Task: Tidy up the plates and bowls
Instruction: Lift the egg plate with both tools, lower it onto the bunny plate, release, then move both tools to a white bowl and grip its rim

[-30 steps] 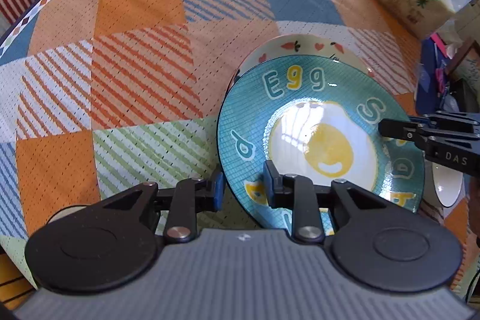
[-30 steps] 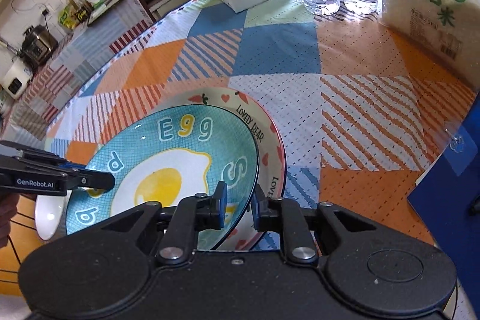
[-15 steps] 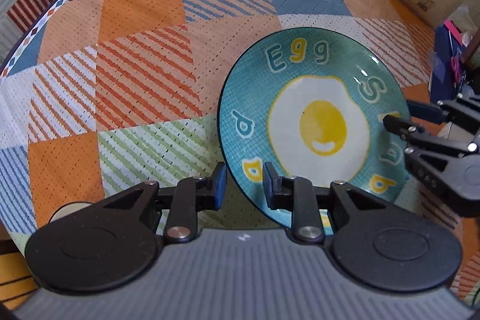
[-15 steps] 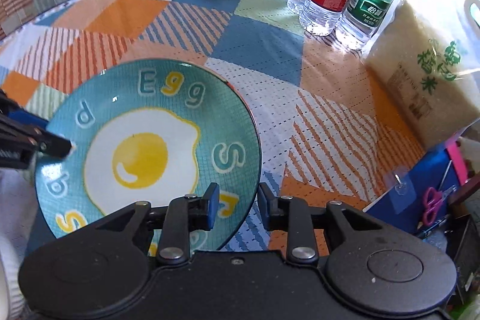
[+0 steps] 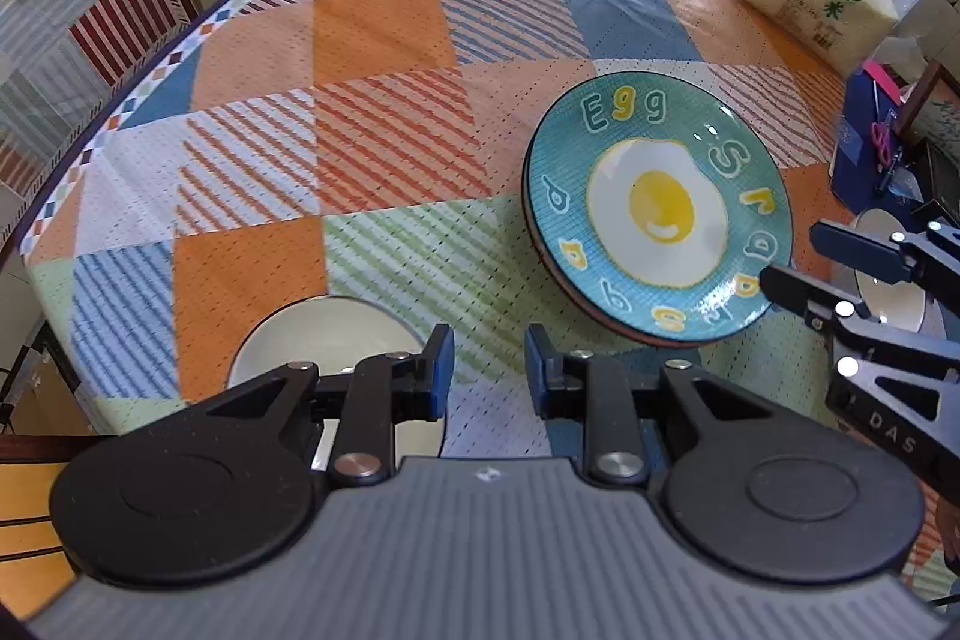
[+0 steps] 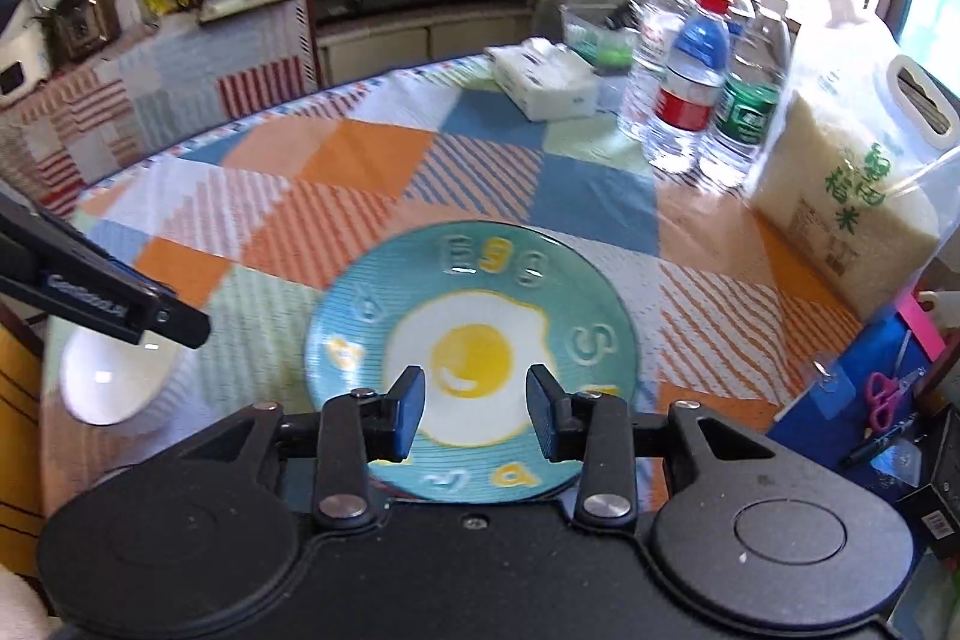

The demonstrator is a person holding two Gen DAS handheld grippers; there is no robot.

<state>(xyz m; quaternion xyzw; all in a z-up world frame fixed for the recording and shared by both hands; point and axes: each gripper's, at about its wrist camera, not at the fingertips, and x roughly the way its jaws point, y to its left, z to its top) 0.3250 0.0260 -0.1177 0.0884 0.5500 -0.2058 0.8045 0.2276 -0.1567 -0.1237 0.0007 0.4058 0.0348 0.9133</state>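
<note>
Left gripper [image 5: 489, 370] is hanging over the desk [image 5: 384, 148], jaws slightly apart, gripping nothing; a white bowl [image 5: 324, 334] is sitting just beneath it. Right gripper [image 6: 476, 412] is opening, nothing between its jaws, the egg plate [image 6: 474, 340] lying below. That plate is resting on another plate's rim [image 5: 531, 232], likely stacked for tidying. A second bowl [image 5: 888, 280] is waiting beside the stack. Farther off, bottles [image 6: 690, 100], a rice bag [image 6: 852, 220] and a tissue box [image 6: 546, 76] are crowding the far edge, well clear.
</note>
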